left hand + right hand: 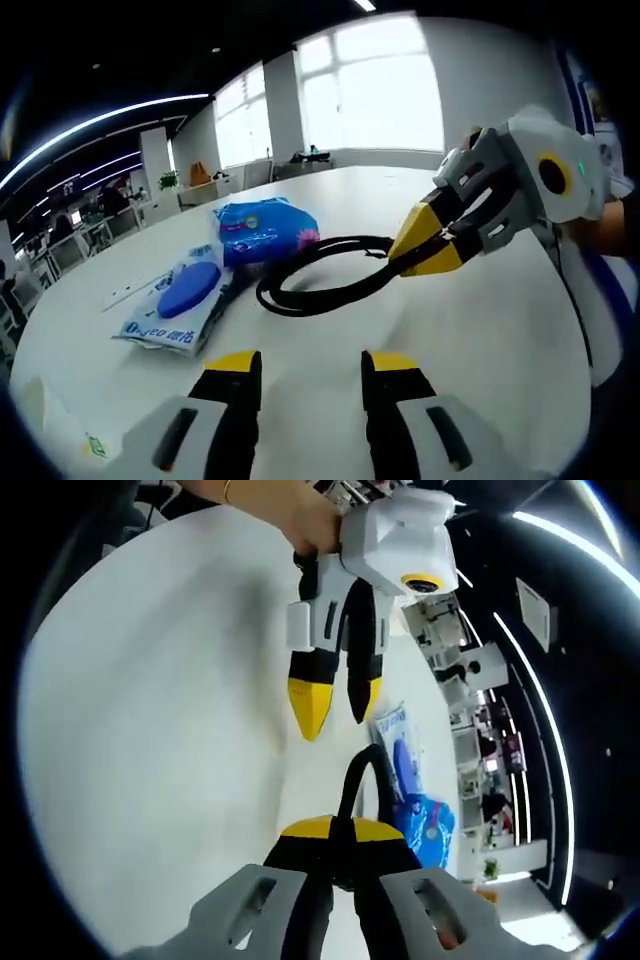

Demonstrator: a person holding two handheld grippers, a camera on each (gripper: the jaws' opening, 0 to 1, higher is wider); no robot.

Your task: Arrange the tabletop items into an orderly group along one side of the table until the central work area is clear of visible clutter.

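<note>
The coiled black cable lay on the white table, its end clamped between the right gripper. The left gripper hovered with jaws apart. Beside the coil lay a clear flat packet, apparently holding a blue disc, and a blue wrapped pack.

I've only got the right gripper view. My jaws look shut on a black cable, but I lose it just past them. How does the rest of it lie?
Observer: In the left gripper view the black cable forms a flat loop on the table, and the right gripper pinches one end of that loop.
Operator: What sits past the loop?
Observer: A blue packet lies right beside it, and a white pouch with a blue disc on it lies next to the packet.
Operator: Anything else out there?
Observer: A thin pale strip lies flat just beyond the pouch.
</note>
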